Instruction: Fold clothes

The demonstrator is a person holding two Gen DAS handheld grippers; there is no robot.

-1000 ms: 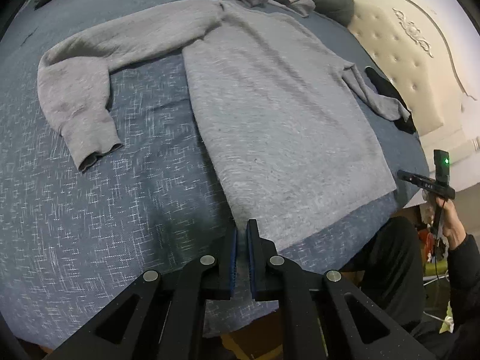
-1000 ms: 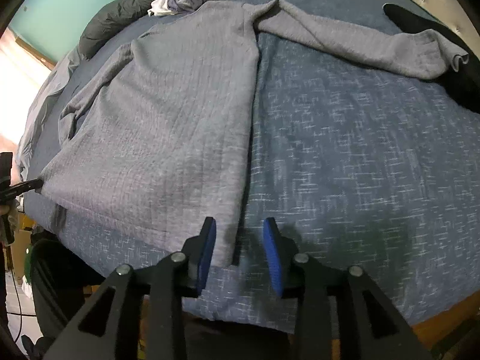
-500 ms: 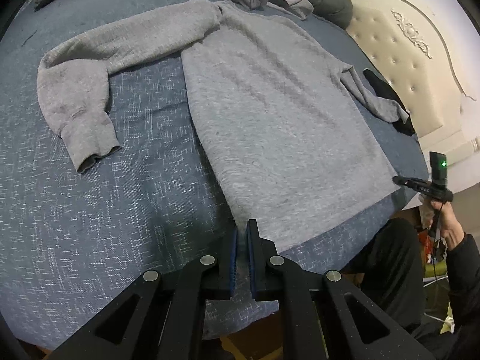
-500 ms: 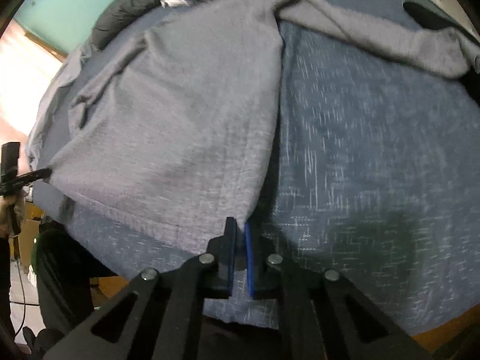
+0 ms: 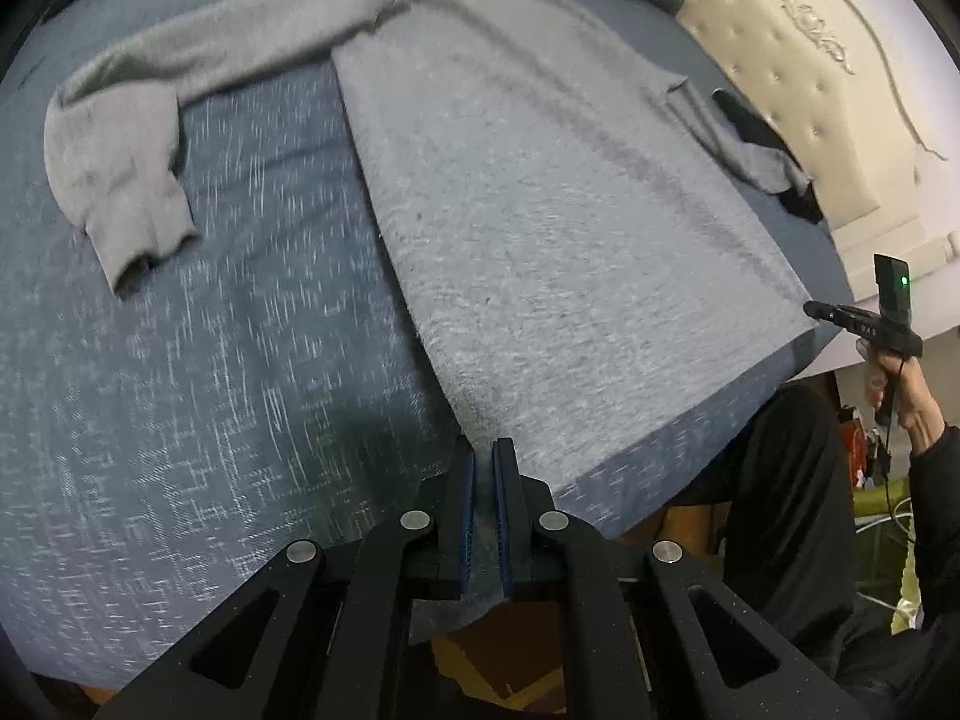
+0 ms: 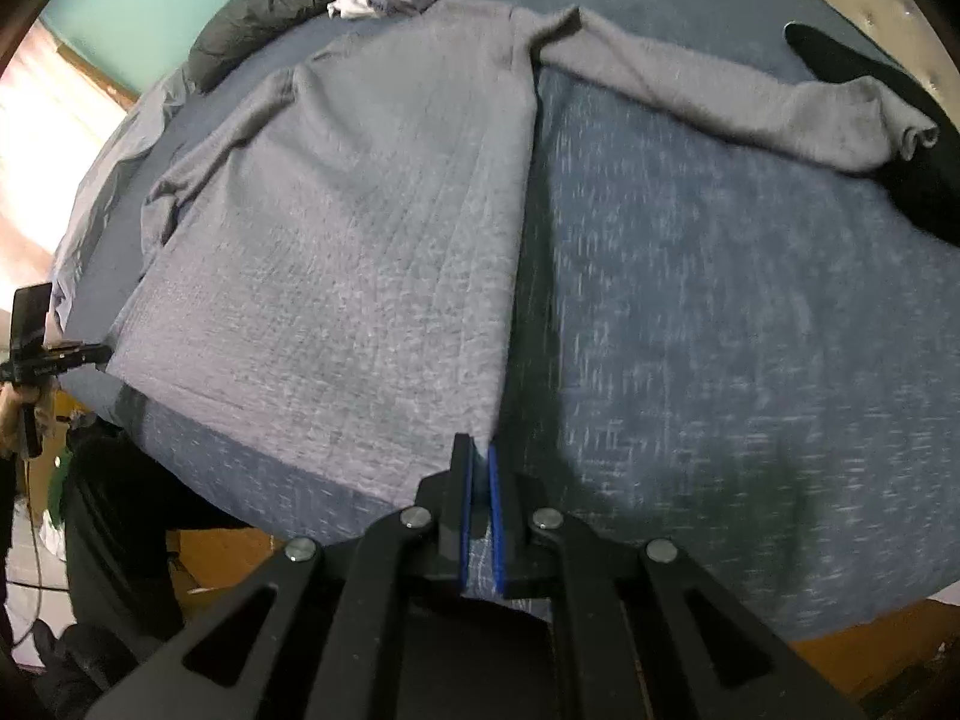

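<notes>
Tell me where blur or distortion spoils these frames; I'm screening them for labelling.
Left wrist view: fisheye bending, motion streaks on the bedspread and grey sweater; the left gripper stays sharp. Right wrist view: same curvature, smeared bedspread, blown-out glare at the left edge, dark vignette corners.

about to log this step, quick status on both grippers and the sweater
Left gripper shut on grey knit sweater at one hem corner. Right gripper shut on the other corner. Sweater flat on blue bed cover, sleeves out. Nothing in the way.
</notes>
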